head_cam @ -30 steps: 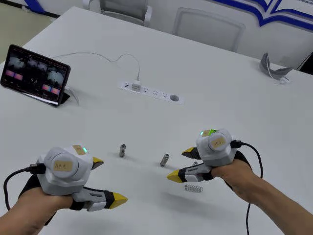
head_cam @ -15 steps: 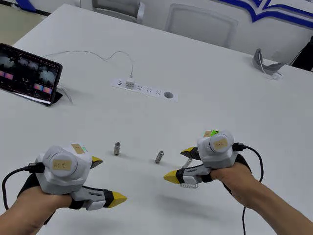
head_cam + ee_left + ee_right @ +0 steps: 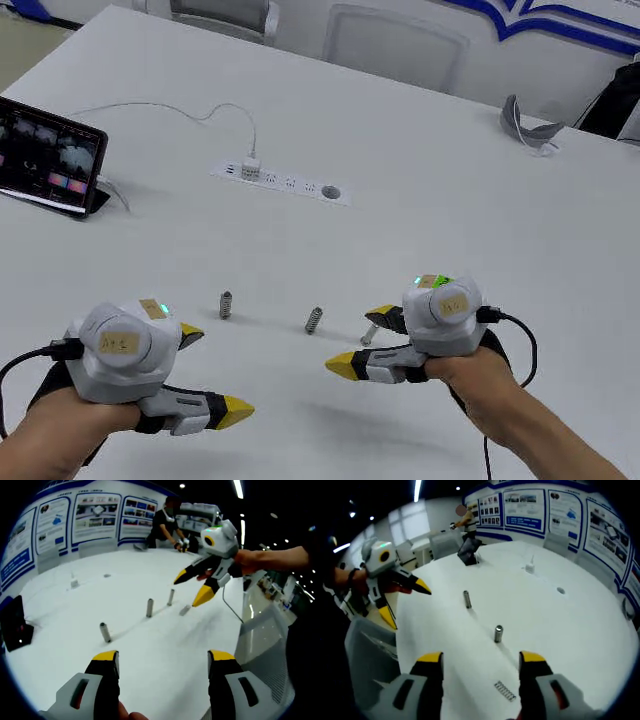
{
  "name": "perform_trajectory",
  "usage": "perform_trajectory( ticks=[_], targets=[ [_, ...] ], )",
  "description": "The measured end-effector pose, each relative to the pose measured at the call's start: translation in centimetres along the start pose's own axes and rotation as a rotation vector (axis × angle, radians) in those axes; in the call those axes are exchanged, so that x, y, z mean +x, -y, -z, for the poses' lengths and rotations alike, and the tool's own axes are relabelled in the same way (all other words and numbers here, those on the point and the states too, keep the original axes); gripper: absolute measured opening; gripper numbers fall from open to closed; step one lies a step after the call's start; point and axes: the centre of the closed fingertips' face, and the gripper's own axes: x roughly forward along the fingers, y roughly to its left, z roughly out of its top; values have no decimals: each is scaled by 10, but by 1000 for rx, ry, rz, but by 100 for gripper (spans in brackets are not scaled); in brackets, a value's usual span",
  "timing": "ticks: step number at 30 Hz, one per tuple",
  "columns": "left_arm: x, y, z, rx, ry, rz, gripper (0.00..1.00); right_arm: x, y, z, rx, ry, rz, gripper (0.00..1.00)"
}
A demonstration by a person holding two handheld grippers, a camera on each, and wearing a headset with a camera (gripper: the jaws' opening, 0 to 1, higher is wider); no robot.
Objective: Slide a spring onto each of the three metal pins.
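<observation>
Yellow-tipped white plastic left gripper (image 3: 214,368) and matching right gripper (image 3: 361,338) were both held over the white table (image 3: 450,200), jaws spread apart. One small loose coiled steel spring (image 3: 505,690) lay flat on the table just ahead of the right gripper, in line with the gap between its jaws. Between the two grippers stood a short grey metal pin (image 3: 226,305) nearer the left gripper, a second pin (image 3: 314,320) nearer the right, and a third pin (image 3: 368,335) just beside the right gripper's far tip.
</observation>
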Motion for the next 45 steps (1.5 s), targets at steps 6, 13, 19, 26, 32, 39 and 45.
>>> perform_trajectory(
  ticks=[6, 13, 19, 26, 32, 39, 45],
  targets=[
    [6, 3, -1, 4, -6, 11, 73, -6, -1, 4, 18, 14, 15, 63],
    [16, 8, -4, 15, -16, 31, 73, -17, -3, 13, 54, 31, 27, 63],
    [22, 14, -5, 27, -24, 49, 74, -29, -2, 22, 86, 48, 48, 65],
    [28, 20, -5, 48, -42, 71, 74, -40, -1, 26, 119, 72, 69, 67],
    [34, 25, -8, 58, -45, 87, 74, -46, -6, 35, 143, 76, 67, 70],
    [42, 33, -10, 70, -54, 112, 74, -52, -11, 40, 174, 89, 73, 71],
    [51, 45, -12, 95, -62, 141, 74, -56, -16, 46, 182, 87, 73, 72]
  ],
)
